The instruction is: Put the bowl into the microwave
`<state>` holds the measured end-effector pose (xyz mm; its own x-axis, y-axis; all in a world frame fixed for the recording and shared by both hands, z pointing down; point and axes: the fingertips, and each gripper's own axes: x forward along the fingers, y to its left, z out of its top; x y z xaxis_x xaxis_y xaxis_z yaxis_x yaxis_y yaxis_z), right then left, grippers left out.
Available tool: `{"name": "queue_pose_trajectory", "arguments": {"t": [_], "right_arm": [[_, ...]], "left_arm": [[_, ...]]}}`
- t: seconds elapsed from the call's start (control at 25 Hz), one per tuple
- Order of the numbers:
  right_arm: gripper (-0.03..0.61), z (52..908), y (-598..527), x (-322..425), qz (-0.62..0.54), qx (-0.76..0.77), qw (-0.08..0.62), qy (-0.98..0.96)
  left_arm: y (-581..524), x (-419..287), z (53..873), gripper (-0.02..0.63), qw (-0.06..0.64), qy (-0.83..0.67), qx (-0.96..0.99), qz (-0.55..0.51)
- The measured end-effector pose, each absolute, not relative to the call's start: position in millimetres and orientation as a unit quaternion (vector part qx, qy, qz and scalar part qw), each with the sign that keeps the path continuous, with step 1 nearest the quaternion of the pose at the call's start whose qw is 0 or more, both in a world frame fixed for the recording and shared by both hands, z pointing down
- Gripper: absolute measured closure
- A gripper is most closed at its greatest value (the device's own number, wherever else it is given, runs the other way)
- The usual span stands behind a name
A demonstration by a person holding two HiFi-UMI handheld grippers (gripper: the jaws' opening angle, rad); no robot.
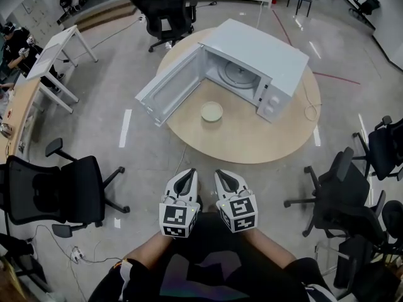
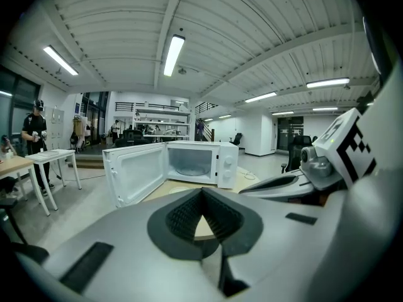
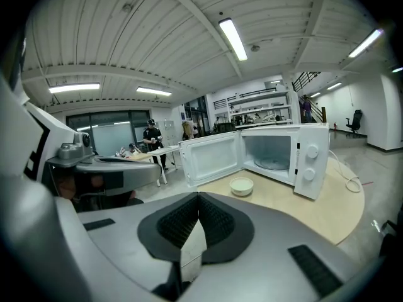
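**A:** Where does the bowl stand?

**B:** The bowl sits upright on the round table, just in front of the microwave. It is on the open side of the microwave, near it but not touching. In the right gripper view it shows pale and shallow.

**A:** And the microwave itself?

**B:** It is white, and its door is swung wide, out past the bowl on the hinge side. The glass plate shows inside it. Two knobs are on the front panel, on the side away from the door. A cord lies on the table beside that end of the microwave.

**A:** What about the person's two tools?

**B:** Both are well away from the microwave, beyond the table's near edge and close to the person's body. They are side by side with their tips turned towards the microwave. The left gripper has its jaws pressed together at the tips, and nothing is pinched between them. The right gripper is the same, with its tips meeting and nothing held.

**A:** Anything else around?

**B:** A black office chair stands behind the microwave, beyond the table. More chairs stand off to both sides of it.
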<state>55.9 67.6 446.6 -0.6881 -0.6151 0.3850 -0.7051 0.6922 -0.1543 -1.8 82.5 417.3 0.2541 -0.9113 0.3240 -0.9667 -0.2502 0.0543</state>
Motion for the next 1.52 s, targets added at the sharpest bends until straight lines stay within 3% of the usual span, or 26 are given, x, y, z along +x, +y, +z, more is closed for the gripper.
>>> {"name": "queue_pose_trajectory", "arguments": {"t": [1.52], "right_arm": [[0.563,455,-45,2,0.148,0.398,0.201,-0.882]], "left_arm": [[-38,-67,427,0.568,0.158,-0.570,0.801,0.095]]}}
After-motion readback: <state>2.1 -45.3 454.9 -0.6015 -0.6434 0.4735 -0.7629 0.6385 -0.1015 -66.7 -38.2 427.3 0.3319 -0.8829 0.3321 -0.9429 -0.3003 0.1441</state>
